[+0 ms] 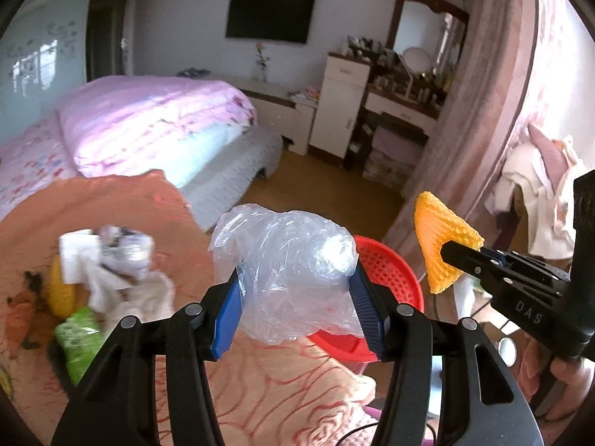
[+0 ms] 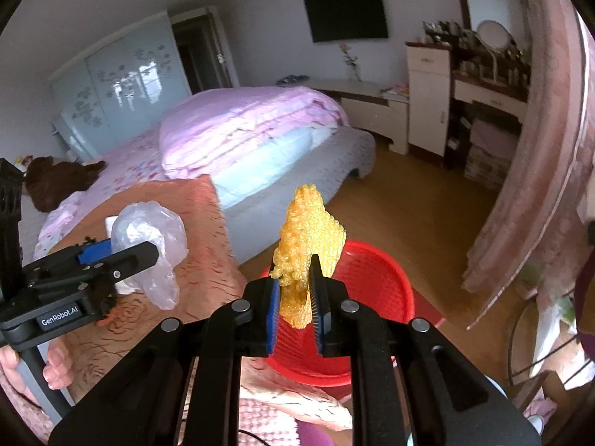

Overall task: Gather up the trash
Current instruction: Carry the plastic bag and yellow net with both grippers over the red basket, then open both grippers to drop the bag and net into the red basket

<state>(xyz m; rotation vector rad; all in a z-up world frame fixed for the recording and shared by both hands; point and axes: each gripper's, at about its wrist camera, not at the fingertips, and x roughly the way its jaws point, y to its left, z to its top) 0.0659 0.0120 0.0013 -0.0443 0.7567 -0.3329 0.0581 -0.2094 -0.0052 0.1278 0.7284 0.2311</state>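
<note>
Left gripper [image 1: 297,297] clamped the crumpled clear plastic bag [image 1: 290,271], right gripper [image 2: 295,304] pinched narrow on the orange foam net [image 2: 306,245]; both hung near the red basket [image 2: 379,278] just right of the bed's orange blanket [image 1: 122,200], where more trash [image 1: 104,267] lay far left

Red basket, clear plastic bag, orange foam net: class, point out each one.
red basket [image 2: 375,278]: right wrist view, perforated inner wall.
clear plastic bag [image 1: 293,271]: left wrist view, crumpled middle between the pads.
orange foam net [image 2: 308,230]: right wrist view, upper mesh.

Both wrist views face downward, sharing the red basket [image 1: 390,275]
</note>
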